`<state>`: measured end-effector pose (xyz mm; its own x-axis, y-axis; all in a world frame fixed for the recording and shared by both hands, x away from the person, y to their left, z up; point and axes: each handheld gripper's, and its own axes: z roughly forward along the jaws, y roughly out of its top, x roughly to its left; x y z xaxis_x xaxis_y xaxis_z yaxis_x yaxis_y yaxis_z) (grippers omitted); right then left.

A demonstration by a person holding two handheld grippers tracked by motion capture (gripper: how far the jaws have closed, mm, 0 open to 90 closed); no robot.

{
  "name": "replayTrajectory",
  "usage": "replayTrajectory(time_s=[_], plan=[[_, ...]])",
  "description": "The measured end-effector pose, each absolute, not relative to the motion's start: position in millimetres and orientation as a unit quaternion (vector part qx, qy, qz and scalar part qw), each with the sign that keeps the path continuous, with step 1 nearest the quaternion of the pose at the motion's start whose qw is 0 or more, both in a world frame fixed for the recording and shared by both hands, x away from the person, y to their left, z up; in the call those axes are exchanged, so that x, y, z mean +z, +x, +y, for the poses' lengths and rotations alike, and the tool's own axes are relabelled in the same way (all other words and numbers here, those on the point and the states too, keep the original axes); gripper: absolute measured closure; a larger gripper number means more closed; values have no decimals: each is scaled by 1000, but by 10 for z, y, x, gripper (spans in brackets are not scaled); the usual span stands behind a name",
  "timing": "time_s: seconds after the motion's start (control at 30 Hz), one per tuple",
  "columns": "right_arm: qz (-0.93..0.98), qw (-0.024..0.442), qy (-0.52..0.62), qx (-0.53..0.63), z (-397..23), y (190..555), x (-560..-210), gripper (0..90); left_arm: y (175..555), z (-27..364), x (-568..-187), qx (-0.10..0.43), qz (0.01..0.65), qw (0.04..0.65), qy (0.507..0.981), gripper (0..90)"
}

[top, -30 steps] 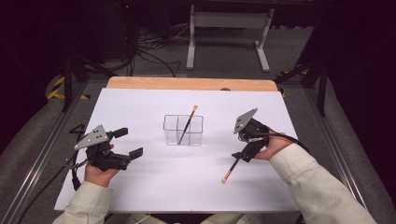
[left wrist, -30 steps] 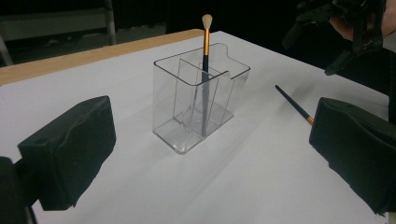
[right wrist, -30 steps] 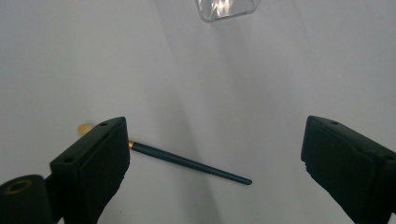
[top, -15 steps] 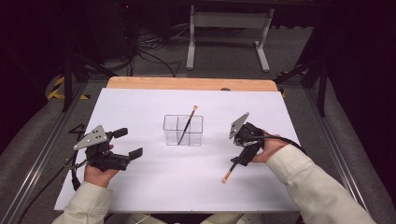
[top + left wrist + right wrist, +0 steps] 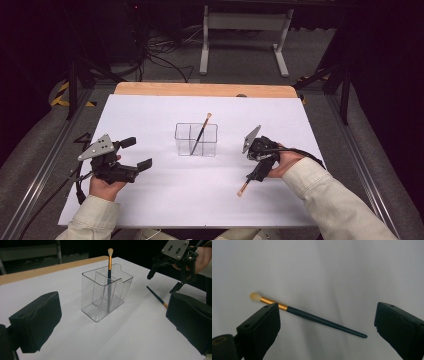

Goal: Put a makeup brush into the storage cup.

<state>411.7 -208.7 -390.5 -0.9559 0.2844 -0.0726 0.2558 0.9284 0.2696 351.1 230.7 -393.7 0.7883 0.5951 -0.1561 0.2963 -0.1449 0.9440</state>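
The left hand-held gripper [image 5: 136,153] is hovering over the left part of the white table [image 5: 150,200], its jaws standing wide apart and gripping nothing, pointing toward the middle. There a clear organizer [image 5: 196,139] is standing upright, split by inner walls into compartments. One brush [image 5: 109,280] is leaning inside it, in a compartment toward the far side, handle down and pale bristle tip poking above the rim; the other compartments are showing nothing inside. Further right, a second brush [image 5: 308,315] is lying flat on the table, well apart from the organizer. The right hand-held gripper [image 5: 255,172] is hanging directly over it, jaws spread wide on either side of the handle and not closing on it.
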Motion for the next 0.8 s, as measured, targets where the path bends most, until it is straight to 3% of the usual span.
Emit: replayTrajectory(time_s=[0.8], plan=[[985,24,132,112,-2091,4121,-4220,94,3525,2311,-3944,127,298,579,748,8]])
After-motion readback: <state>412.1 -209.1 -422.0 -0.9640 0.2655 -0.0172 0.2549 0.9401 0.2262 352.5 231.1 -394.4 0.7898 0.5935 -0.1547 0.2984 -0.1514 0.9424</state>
